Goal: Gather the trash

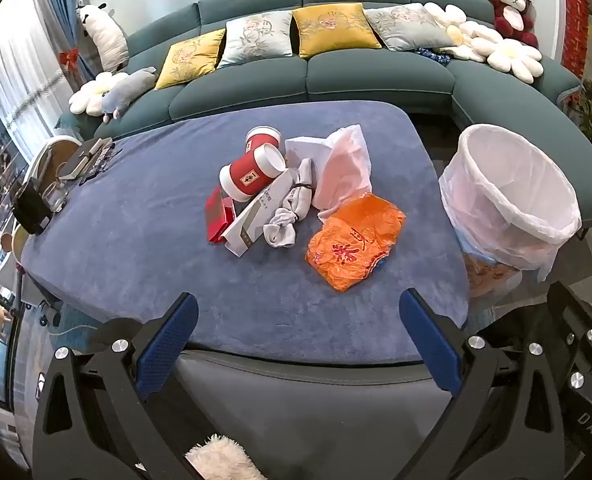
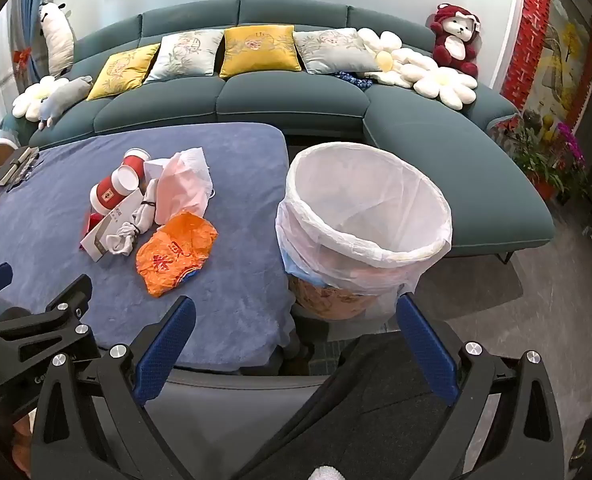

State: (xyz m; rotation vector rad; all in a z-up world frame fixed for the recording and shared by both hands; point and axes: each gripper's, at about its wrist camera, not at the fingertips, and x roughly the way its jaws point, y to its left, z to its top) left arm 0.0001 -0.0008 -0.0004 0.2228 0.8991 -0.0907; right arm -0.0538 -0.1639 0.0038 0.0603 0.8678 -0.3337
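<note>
A heap of trash lies mid-table on the blue cloth [image 1: 144,220]: two red paper cups [image 1: 252,172] [image 2: 110,190], a white carton [image 1: 256,216], a small red box [image 1: 217,216], knotted white socks [image 1: 288,220] [image 2: 130,230], a pale pink bag [image 1: 345,168] [image 2: 182,186] and an orange bag [image 1: 353,242] [image 2: 174,252]. The bin [image 1: 511,196] [image 2: 365,216], lined with a white bag, stands right of the table. My left gripper [image 1: 297,312] hangs open over the near table edge, nothing between its fingers. My right gripper [image 2: 296,316] is open near the bin's front.
A teal sofa [image 2: 292,100] with cushions and plush toys curves behind the table and bin. Dark gear [image 1: 76,164] sits at the table's far left corner. Potted flowers [image 2: 551,152] stand at the right. The left gripper's body [image 2: 28,332] shows beside the right one.
</note>
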